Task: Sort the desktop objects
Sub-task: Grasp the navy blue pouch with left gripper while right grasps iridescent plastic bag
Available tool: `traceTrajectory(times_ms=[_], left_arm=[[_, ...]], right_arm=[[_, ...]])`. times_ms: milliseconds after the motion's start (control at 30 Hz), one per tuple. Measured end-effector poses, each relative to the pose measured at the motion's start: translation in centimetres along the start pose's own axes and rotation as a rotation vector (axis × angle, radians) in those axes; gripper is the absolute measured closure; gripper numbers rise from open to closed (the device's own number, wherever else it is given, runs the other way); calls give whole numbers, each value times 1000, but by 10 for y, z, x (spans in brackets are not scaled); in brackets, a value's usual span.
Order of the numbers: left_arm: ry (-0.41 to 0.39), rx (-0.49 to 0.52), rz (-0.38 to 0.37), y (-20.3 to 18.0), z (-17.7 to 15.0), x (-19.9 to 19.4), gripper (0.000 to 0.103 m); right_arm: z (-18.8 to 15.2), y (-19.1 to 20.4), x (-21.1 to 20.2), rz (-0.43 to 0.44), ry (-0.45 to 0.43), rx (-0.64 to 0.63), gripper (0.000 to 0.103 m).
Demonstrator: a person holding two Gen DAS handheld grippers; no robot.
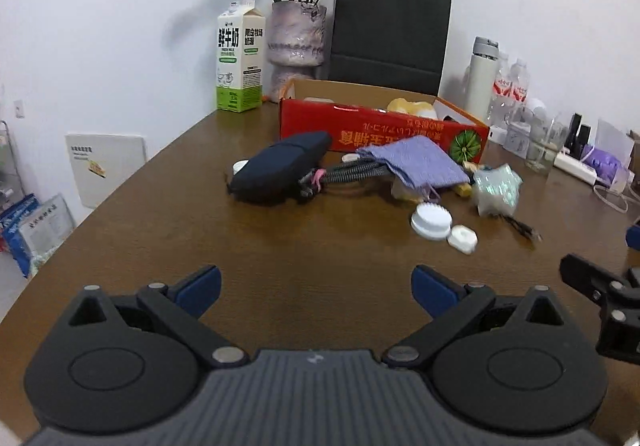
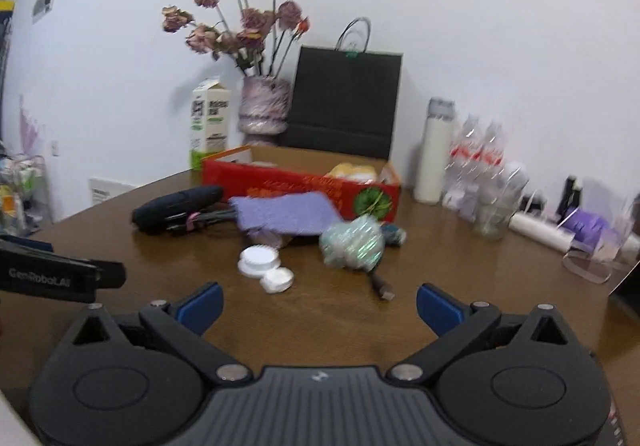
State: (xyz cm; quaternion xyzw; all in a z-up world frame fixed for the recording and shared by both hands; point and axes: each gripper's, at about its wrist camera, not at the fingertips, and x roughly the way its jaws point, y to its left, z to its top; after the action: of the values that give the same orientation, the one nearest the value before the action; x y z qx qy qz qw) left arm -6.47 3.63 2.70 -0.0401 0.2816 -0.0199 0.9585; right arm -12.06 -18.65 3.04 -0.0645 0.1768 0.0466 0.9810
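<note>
Red box [image 1: 384,126] holds few yellow and white things. Most stuff not in box yet: dark case [image 1: 280,170], purple cloth [image 1: 416,162], shiny ball [image 1: 496,190], white caps [image 1: 432,222], all in front of box. Left gripper [image 1: 316,290] and right gripper [image 2: 320,306] wide open, holding nothing, near side of box.

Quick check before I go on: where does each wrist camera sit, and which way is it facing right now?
Left wrist: on the left hand-held gripper, open, low over the table, facing the red box; the right hand-held gripper shows at its right edge.
Right wrist: on the right hand-held gripper, open, facing the same box from further right; the left one shows at its left edge.
Shared: box, purple cloth, black case, white caps, vase, black bag.
</note>
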Motion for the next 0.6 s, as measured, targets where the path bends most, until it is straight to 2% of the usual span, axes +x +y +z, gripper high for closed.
traceTrajectory(times_ms=[100,167,233,367,467,500,533,567,600], left_arm=[[10,-5,-14,12,23,20,0],[-2,24,-29,18,44,43,0],[-1,58,-14,23,61,70,0],[69,60,-56,38,92,126,0],[118,12,-114,50,108,163,0],[140,-5,-114,52,111,173,0],[159,-24,-115,54,112,181,0],[175,-37,-140,56,113,187,0],[194,-48,-173,59,112,193,2]], right_arm=[[7,-7,13,13,-8,16,1],[14,-12,31,23,21,42,2],[22,-19,54,15,57,79,2],[41,-30,112,14,150,122,2],[50,-35,140,5,137,174,6],[52,-36,147,-3,135,180,12],[53,-35,156,-12,142,178,22],[53,-35,164,-20,162,173,29],[53,-35,170,-21,176,173,46]])
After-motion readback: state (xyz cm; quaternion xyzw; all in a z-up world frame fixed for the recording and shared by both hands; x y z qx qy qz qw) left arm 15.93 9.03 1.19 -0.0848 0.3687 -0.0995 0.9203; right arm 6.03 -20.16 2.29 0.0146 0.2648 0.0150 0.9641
